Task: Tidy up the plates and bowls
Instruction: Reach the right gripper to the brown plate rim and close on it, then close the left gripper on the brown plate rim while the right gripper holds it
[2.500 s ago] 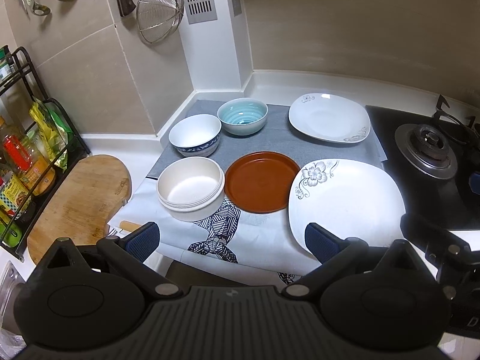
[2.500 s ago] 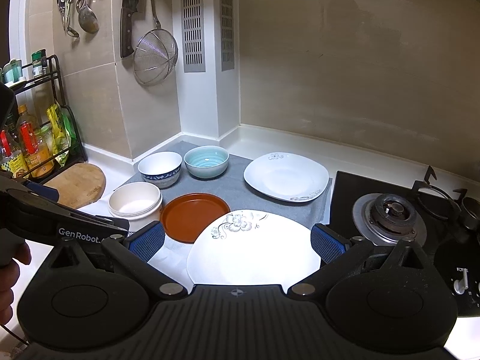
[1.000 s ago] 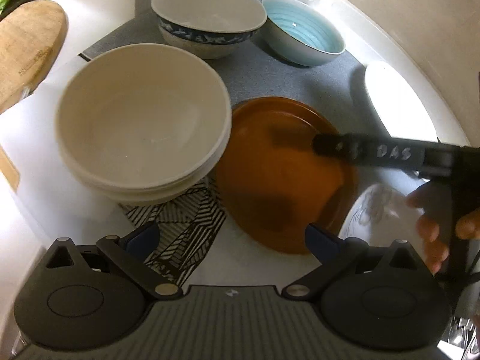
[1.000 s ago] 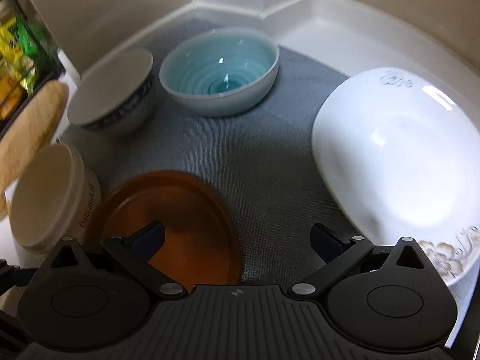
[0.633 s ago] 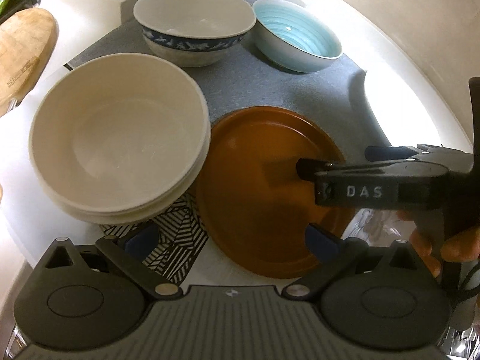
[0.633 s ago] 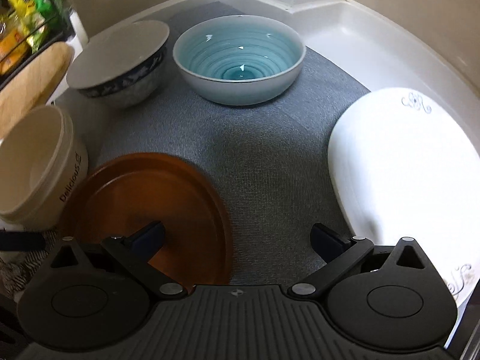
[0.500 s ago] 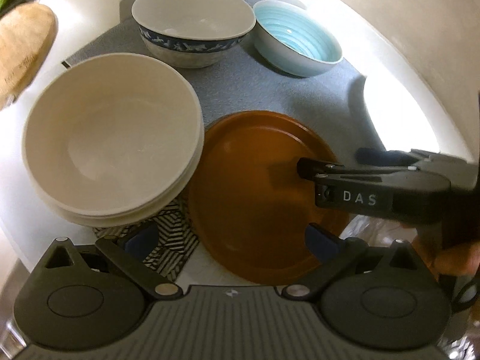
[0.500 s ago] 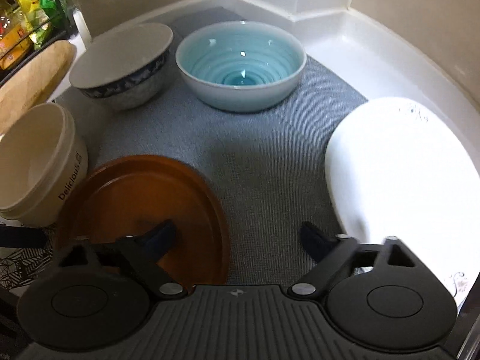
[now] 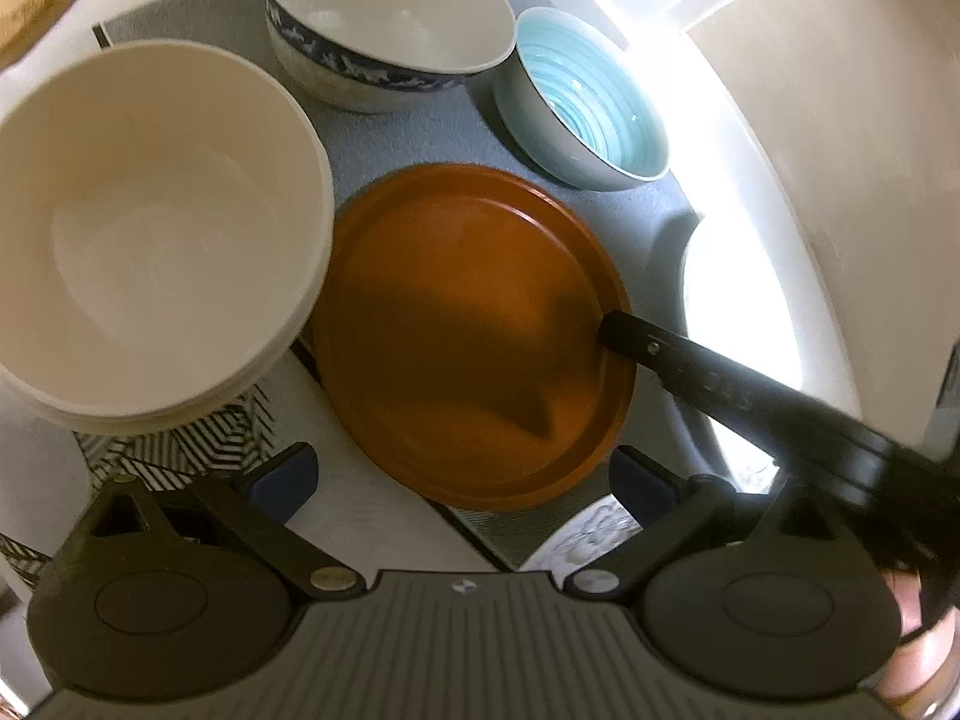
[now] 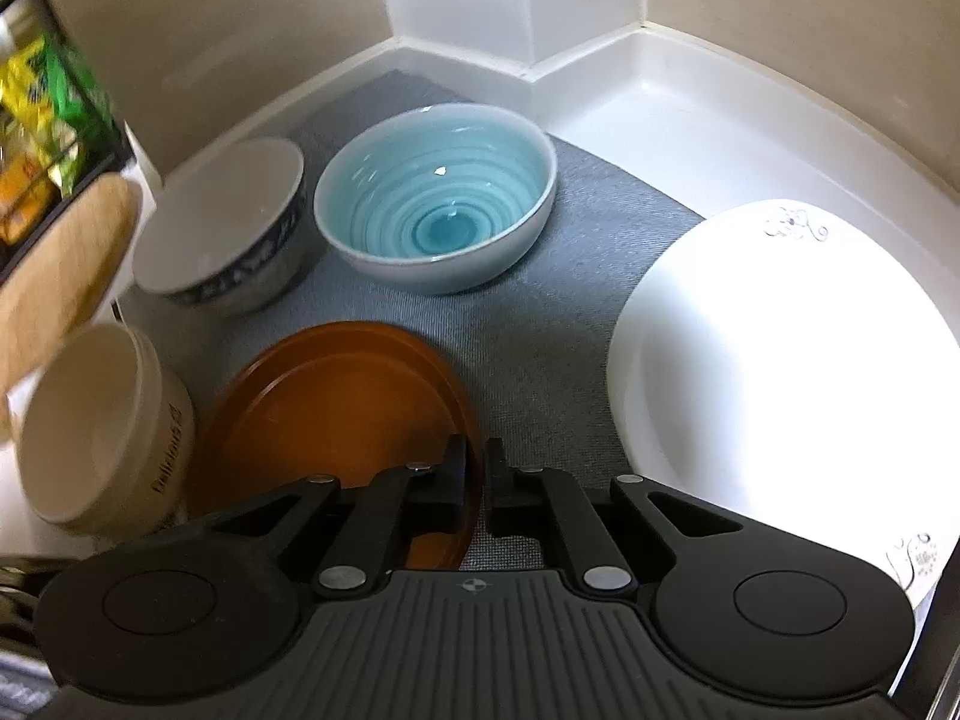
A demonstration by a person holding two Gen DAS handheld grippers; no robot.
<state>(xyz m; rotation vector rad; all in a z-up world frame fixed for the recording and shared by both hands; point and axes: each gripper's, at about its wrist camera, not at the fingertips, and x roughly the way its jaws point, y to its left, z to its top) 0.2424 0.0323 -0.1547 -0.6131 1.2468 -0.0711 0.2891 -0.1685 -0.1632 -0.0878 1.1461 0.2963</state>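
Brown plate's [image 10: 336, 396] rim sits clamped in right hand-held gripper [image 10: 475, 474].

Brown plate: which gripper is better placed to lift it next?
Right. The right gripper is already shut on the brown plate at its rim, while the left gripper hangs open above it, gripping nothing.

Rust-orange plate [image 10: 336, 396], aqua ringed bowl [image 10: 435, 195], blue-banded white bowl [image 9: 384, 18], grey mat [image 10: 540, 324]

A white counter [image 10: 648, 120] carries a grey mat [image 10: 540, 348] and, seemingly, a patterned cloth [image 9: 198, 444], partly hidden.
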